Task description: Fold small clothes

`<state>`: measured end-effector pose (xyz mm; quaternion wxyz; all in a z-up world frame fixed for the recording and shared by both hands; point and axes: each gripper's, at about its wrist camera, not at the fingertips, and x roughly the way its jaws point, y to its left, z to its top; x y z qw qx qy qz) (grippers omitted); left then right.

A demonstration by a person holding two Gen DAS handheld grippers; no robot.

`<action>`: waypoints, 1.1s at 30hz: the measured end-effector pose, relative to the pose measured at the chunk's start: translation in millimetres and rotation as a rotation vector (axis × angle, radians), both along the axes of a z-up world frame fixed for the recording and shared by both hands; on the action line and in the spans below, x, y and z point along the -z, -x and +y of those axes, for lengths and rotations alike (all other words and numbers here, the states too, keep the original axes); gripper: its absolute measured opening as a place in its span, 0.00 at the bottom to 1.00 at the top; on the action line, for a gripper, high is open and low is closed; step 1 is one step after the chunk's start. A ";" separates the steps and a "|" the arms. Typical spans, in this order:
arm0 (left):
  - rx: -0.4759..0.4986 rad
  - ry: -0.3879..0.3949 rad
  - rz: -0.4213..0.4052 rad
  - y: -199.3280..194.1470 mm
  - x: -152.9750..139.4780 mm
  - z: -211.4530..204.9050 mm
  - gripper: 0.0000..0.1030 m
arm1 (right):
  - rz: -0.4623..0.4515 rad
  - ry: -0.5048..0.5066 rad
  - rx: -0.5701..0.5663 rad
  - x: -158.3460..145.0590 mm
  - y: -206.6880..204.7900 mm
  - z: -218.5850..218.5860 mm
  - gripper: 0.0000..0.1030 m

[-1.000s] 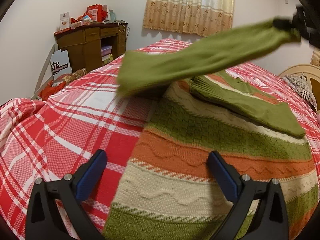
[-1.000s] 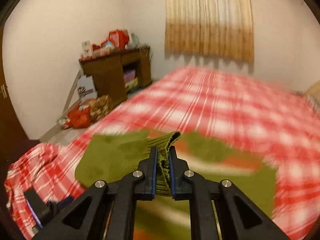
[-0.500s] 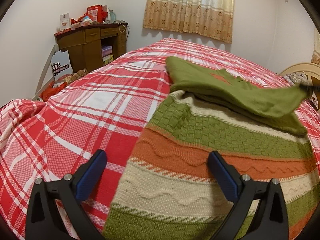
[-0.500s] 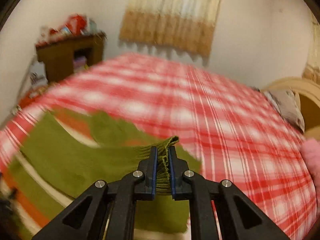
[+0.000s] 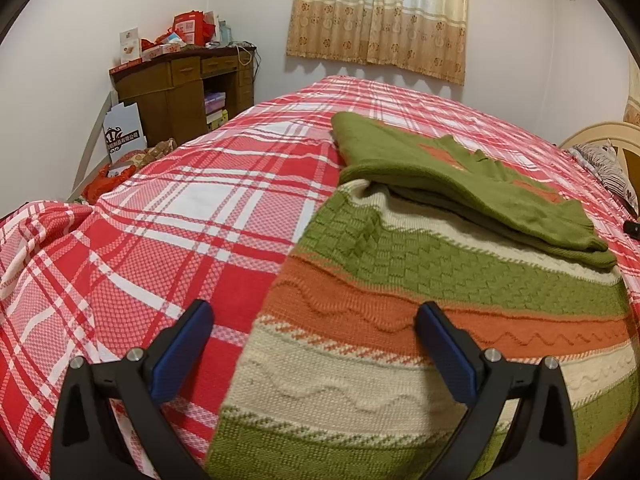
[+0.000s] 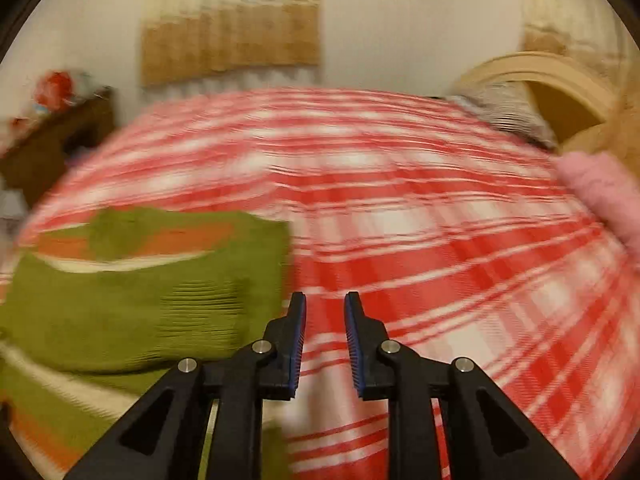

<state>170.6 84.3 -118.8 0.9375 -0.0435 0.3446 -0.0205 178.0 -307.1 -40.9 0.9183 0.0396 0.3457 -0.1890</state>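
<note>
Nearest you, the left tongs point(image 5: 312, 344) stand spread wide, pinching nothing; the striped sweater point(image 5: 420, 320) lies flat beneath them on the checked bedspread point(image 5: 160, 220), its near edge running between the two blue pads. Keep this tool where it hovers, ready to pin the hem if the knit creeps.

In the right wrist view, the right tongs point(image 6: 325, 336) have just been opening: a narrow gap shows between the pads, and nothing sits in it. The green sleeve point(image 6: 152, 300) lies just beside them at 9 o'clock, out of the grip. Draw the tool straight back from the cuff, so a pad does not snag the ribbing and drag the fold open.

Farther up the bed, in the left wrist view, that sleeve point(image 5: 460, 188) lies folded across the sweater's chest, running from 12 o'clock down to the cuff at 3 o'clock, where it overhangs the sweater's side edge slightly. A second green layer shows beneath it, so both sleeves appear to be folded in. Judge the sleeve fold as done; the body fold likely comes next. Before taking it, tuck the cuff inside the outline, then grasp the hem at both corners together and carry it evenly toward the collar.

Beyond, at 10 o'clock, a wooden desk point(image 5: 180, 88) stands against the wall; a curtain point(image 5: 380, 16) hangs at 12 o'clock.
</note>
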 end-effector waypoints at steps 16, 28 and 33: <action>-0.001 -0.003 0.001 0.3 0.1 0.0 1.00 | 0.046 -0.018 -0.194 4.0 5.8 54.7 0.59; 0.097 -0.040 0.062 26.0 -7.8 -0.7 1.00 | -0.139 -0.041 -0.237 -60.8 209.9 48.6 0.62; 0.208 0.001 0.066 87.7 -17.7 13.3 1.00 | -0.087 -0.097 -0.251 -31.3 264.1 49.6 0.62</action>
